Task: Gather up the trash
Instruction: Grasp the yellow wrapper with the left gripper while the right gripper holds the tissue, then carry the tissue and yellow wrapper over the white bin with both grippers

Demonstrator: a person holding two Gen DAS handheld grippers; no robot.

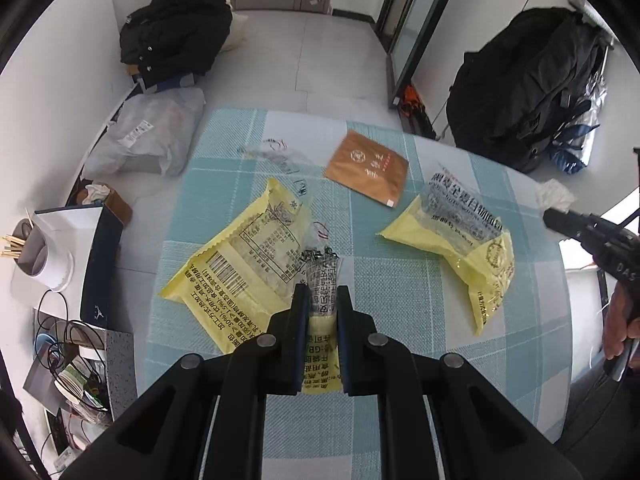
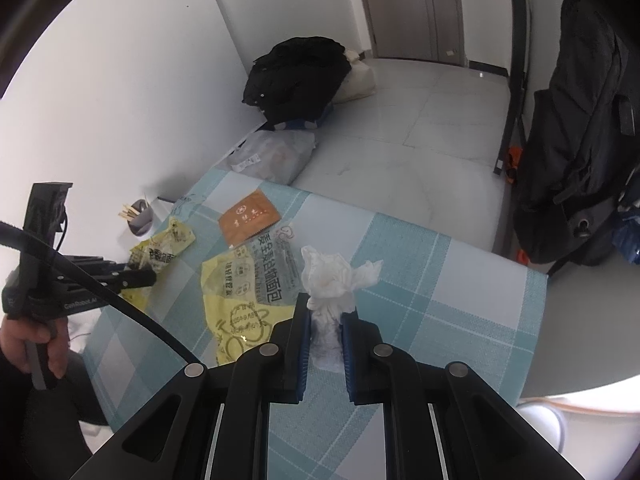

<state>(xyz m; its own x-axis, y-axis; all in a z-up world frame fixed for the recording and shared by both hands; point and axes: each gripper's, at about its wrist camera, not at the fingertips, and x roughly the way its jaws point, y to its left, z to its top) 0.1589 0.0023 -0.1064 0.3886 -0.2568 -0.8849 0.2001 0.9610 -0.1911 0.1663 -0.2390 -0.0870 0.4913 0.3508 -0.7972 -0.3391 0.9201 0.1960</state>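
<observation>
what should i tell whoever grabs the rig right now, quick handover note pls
Left gripper: shut on a yellow and clear wrapper.
Right gripper: shut on a crumpled white tissue.
Still on the checked tablecloth: large yellow bread bag, second yellow bread bag, brown sachet, clear wrapper at the far side.
Done: two pieces gripped, neither dropped off yet; no bin is visible in either view.
Left: bin both held pieces, then collect the four remaining.

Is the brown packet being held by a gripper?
No, the brown packet lies flat on the checked tablecloth, apart from both grippers.
</observation>
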